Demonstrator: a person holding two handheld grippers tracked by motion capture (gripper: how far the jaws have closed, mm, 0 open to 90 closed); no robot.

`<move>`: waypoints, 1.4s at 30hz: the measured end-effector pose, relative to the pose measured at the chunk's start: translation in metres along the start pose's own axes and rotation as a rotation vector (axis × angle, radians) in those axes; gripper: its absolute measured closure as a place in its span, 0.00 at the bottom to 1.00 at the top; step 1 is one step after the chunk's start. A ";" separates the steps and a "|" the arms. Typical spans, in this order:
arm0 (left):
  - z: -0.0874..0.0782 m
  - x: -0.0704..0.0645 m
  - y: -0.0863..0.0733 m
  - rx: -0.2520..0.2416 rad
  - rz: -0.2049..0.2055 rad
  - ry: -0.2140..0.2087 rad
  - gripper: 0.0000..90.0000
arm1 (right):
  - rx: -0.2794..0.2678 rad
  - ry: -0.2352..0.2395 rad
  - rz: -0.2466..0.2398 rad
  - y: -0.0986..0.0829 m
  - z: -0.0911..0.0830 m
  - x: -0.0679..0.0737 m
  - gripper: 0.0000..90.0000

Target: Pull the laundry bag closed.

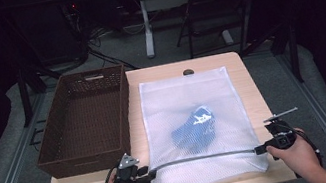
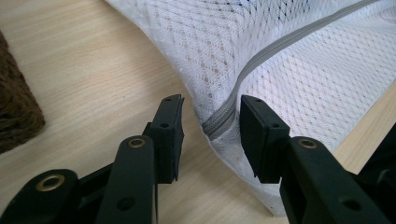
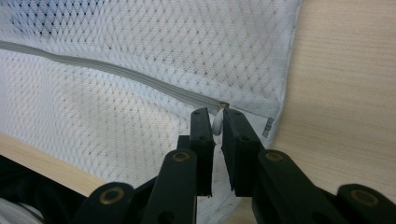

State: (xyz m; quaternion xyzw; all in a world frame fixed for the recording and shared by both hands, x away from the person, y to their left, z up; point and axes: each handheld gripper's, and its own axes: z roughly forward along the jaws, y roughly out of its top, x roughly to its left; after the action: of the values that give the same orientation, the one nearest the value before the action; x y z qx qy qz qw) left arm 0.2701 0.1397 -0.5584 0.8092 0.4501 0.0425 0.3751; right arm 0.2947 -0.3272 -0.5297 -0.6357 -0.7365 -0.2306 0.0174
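From the high view, I have the white mesh laundry bag (image 1: 197,126) lying flat on the wooden table (image 1: 244,72) just beside the brown woven basket (image 1: 82,121), with a blue garment (image 1: 194,127) showing through its netting. My left gripper (image 1: 151,175) sits at the near-left end of the grey zipper (image 1: 203,157) and my right gripper (image 1: 259,149) at its near-right end. In the left gripper view, the jaws stand apart on either side of the zipper's end (image 2: 217,122), not yet clamped; I'd close on that stitched tape, since the mesh itself is soft, light and will bunch or slide if pinched alone. In the right gripper view, the jaws are drawn narrow on the small white zipper pull (image 3: 217,124). That tab is tiny and slippery, I judge, so a steady pull along the zipper line suits it best.
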 end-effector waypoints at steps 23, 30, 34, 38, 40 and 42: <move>-0.018 0.009 0.000 -0.059 -0.026 0.018 0.66 | -0.018 0.031 -0.029 0.002 0.003 0.013 0.89; -0.029 0.017 -0.003 -0.079 -0.038 0.037 0.66 | -0.030 0.037 -0.041 0.002 0.000 0.013 0.84; -0.035 0.023 -0.005 -0.093 -0.051 0.047 0.66 | -0.047 0.050 -0.045 0.003 -0.003 0.014 0.79; -0.039 0.027 -0.006 -0.110 -0.061 0.053 0.65 | -0.076 0.067 -0.063 0.006 -0.008 0.017 0.74; -0.041 0.028 -0.006 -0.118 -0.059 0.057 0.64 | -0.093 0.079 -0.075 0.007 -0.010 0.020 0.72; -0.042 0.028 -0.006 -0.121 -0.058 0.059 0.64 | -0.114 0.085 -0.098 0.008 -0.013 0.023 0.69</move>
State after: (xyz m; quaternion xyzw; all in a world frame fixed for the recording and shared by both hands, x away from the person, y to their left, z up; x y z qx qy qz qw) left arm 0.2652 0.1869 -0.5393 0.7700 0.4810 0.0825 0.4109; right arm 0.2942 -0.3095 -0.5078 -0.5884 -0.7511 -0.2994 0.0011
